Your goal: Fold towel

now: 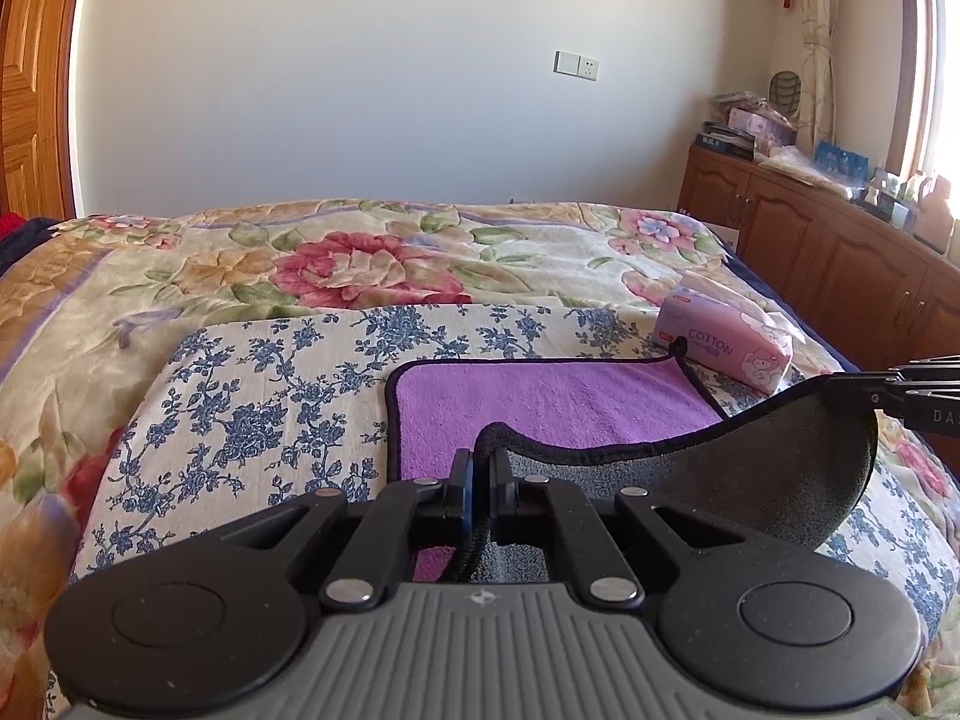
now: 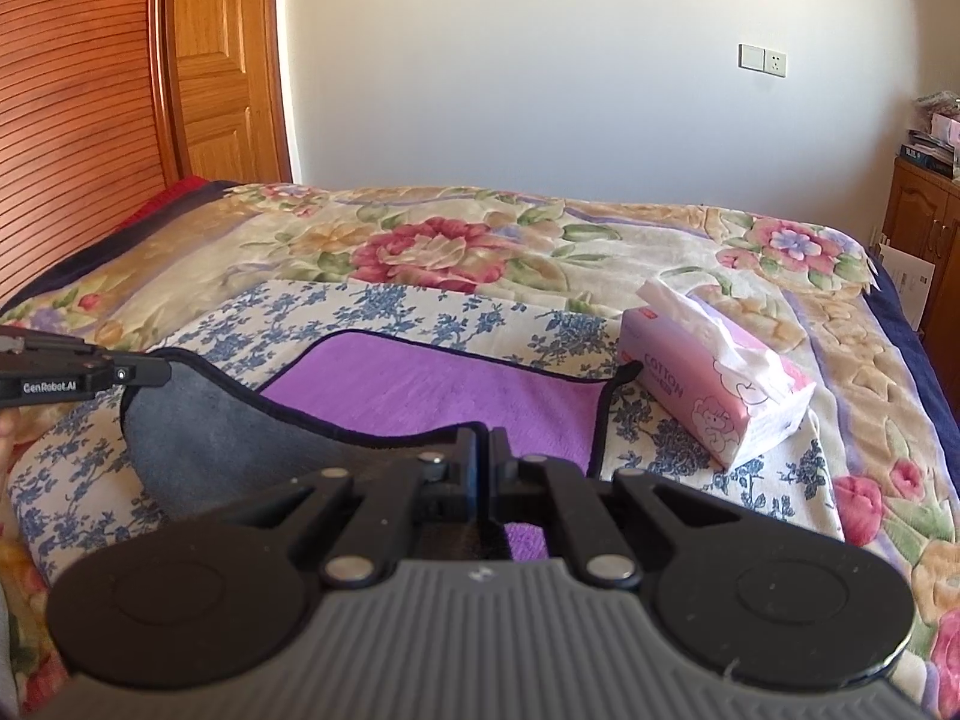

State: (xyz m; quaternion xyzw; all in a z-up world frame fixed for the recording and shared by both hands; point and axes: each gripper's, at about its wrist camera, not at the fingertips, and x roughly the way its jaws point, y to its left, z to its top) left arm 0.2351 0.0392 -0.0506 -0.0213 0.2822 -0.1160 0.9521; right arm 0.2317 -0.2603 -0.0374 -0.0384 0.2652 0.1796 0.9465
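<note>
Towel point(image 1: 540, 402) fold barely begun: my left claw point(image 1: 480, 468) and right claw point(image 2: 483, 450) each clamp a near corner, lifted off the bed point(image 1: 180, 276); far half lies flat.

Bed point(image 1: 180, 276) under floral blanket point(image 2: 456, 246), red and pink blooms. Blue-and-white floral cloth point(image 1: 252, 396) spread on blanket. Pink tissue pack point(image 2: 720, 396) marked COTTON on cloth's right edge, white tissue sticking out top. Plain wall point(image 1: 360, 90) behind; switch and socket plate point(image 1: 576, 65). Wooden door point(image 2: 222, 60) left. Wooden cabinet point(image 1: 840, 252) right, top cluttered with boxes. Curtain point(image 1: 819, 30) in far right corner.
</note>
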